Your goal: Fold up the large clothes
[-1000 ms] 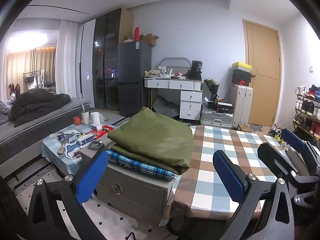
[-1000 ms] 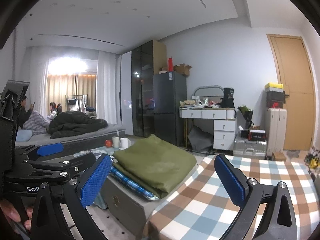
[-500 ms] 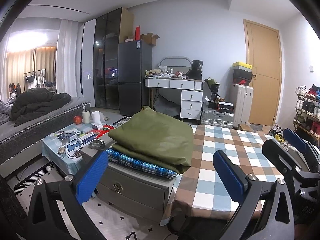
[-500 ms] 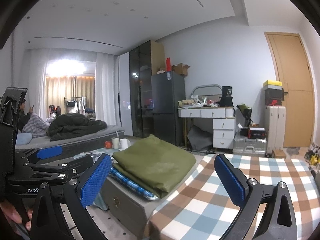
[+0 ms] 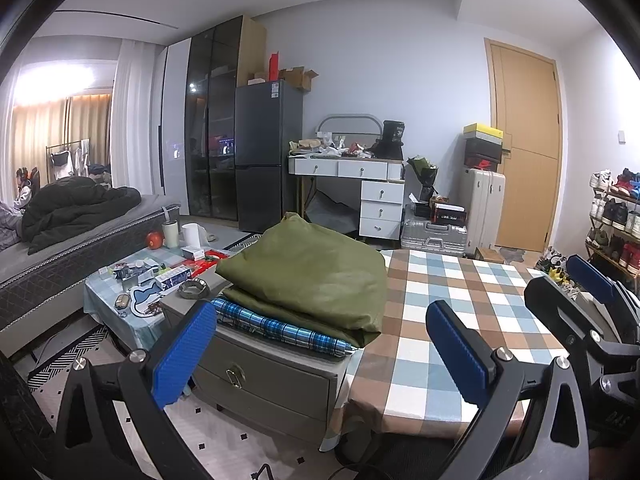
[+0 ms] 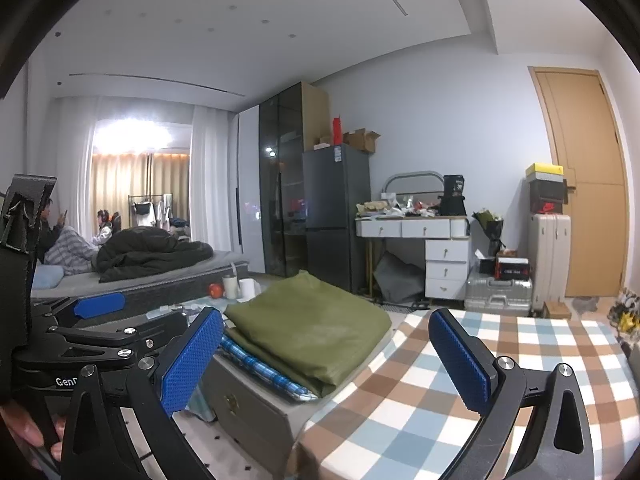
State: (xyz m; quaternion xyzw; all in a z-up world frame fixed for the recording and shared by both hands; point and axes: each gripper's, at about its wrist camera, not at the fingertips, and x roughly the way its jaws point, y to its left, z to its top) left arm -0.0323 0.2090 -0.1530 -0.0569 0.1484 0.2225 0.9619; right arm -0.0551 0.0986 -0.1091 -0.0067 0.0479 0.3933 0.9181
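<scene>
1. Table [image 5: 460, 320] with a checked brown, blue and white cloth fills the right foreground of both views, its surface bare where it shows.
2. Grey drawer cabinet [image 5: 276, 372] stands against the table's left edge.
3. Olive-green garment [image 5: 312, 276], folded into a thick pad, lies on top of the cabinet, its right edge touching the checked cloth; in the right wrist view it sits left of centre [image 6: 308, 332].
4. Blue plaid cloth [image 5: 276, 326], also folded, lies under the green garment, sticking out along its near edge.
5. Left gripper [image 5: 320, 354] hangs in the air short of the cabinet, its 2 blue fingers spread wide and holding nothing.
6. Right gripper [image 6: 326, 362] hangs beside it, its 2 fingers likewise spread apart with nothing between them.
</scene>
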